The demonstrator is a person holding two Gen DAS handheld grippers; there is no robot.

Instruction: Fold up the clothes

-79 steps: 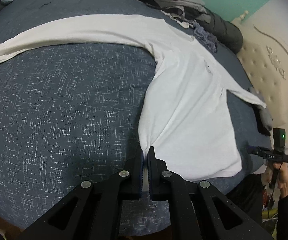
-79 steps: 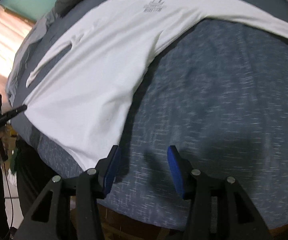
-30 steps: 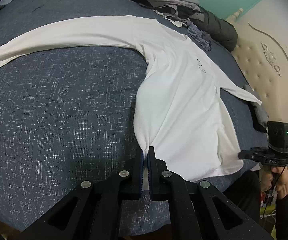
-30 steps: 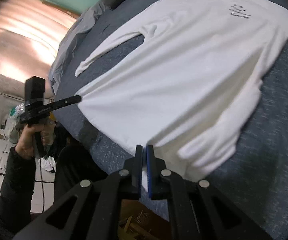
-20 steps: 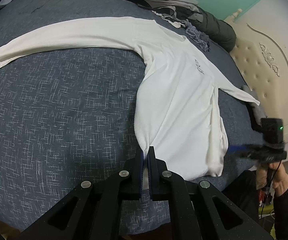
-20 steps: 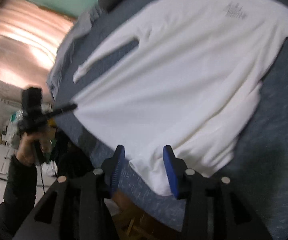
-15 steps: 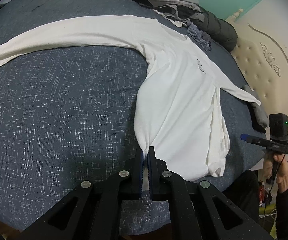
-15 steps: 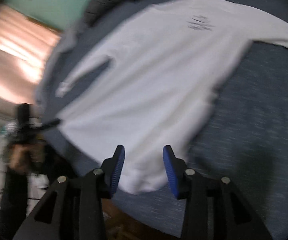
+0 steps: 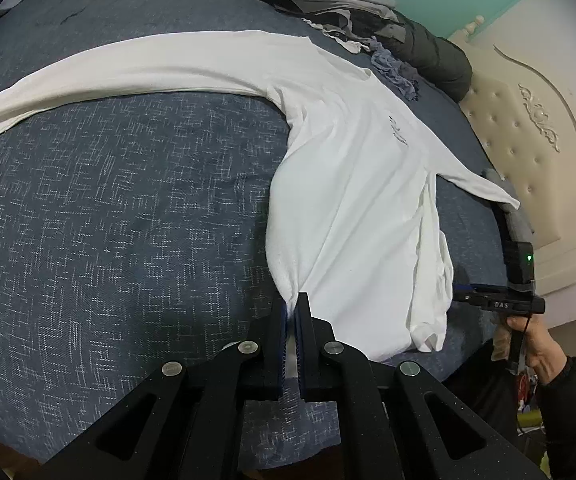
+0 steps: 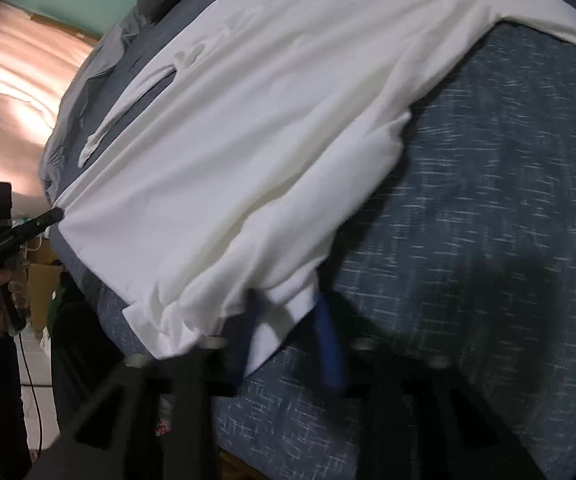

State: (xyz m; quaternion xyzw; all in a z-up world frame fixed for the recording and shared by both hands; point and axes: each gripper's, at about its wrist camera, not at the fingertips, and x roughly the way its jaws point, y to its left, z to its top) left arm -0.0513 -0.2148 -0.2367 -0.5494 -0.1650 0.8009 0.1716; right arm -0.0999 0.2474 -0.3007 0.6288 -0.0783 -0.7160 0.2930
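With the left gripper (image 9: 291,312) pinching one hem corner of the shirt (image 9: 352,184), the right gripper (image 10: 288,320), jaws closing around the bunched hem, should bite both layers squarely.

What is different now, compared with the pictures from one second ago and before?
The right gripper let go of a hem corner of the white shirt, opened and came down; its fingers are now closing with the hem between them. That side of the shirt slumped into folds. The left gripper stays shut on the other hem corner; the sleeves lie unchanged on the bed.
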